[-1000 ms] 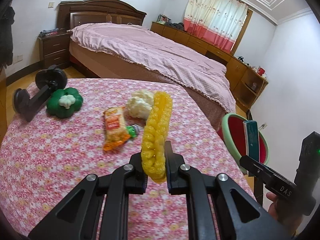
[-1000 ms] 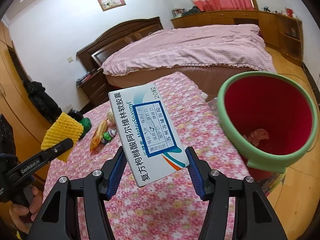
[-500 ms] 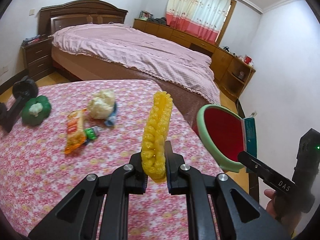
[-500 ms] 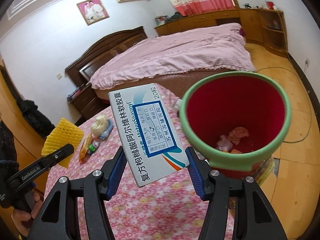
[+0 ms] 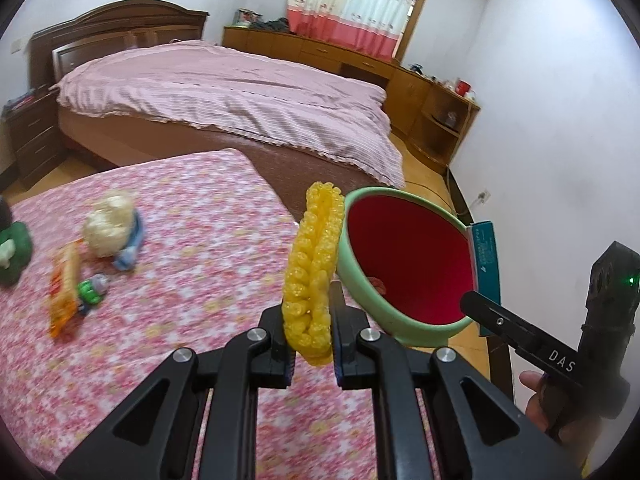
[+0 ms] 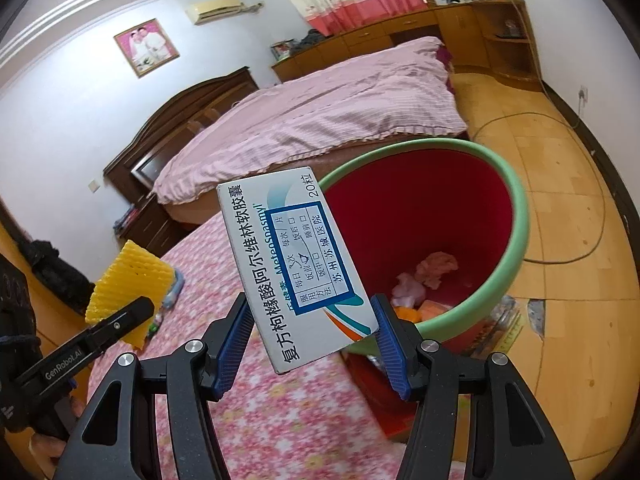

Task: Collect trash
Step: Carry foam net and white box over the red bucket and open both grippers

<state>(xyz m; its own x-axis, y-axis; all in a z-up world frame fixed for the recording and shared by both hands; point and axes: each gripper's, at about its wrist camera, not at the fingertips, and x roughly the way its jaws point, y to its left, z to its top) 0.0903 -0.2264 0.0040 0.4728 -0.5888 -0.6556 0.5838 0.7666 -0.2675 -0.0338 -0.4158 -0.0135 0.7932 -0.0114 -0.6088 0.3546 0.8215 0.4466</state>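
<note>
We note left gripper [image 5: 312,330] fingers pinching the yellow foam net [image 5: 314,276]; right gripper [image 6: 312,344] fingers clamp the medicine box [image 6: 296,264], both beside the bin [image 6: 516,216], off the counter [image 5: 192,240].

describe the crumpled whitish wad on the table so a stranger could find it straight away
Start at the pink floral tablecloth in front of the bed. Its loose litter sits at the left side, and the crumpled whitish wad lies farthest back, against a blue scrap. It is the only pale, rounded lump; the orange snack wrapper nearby is flat.
</note>
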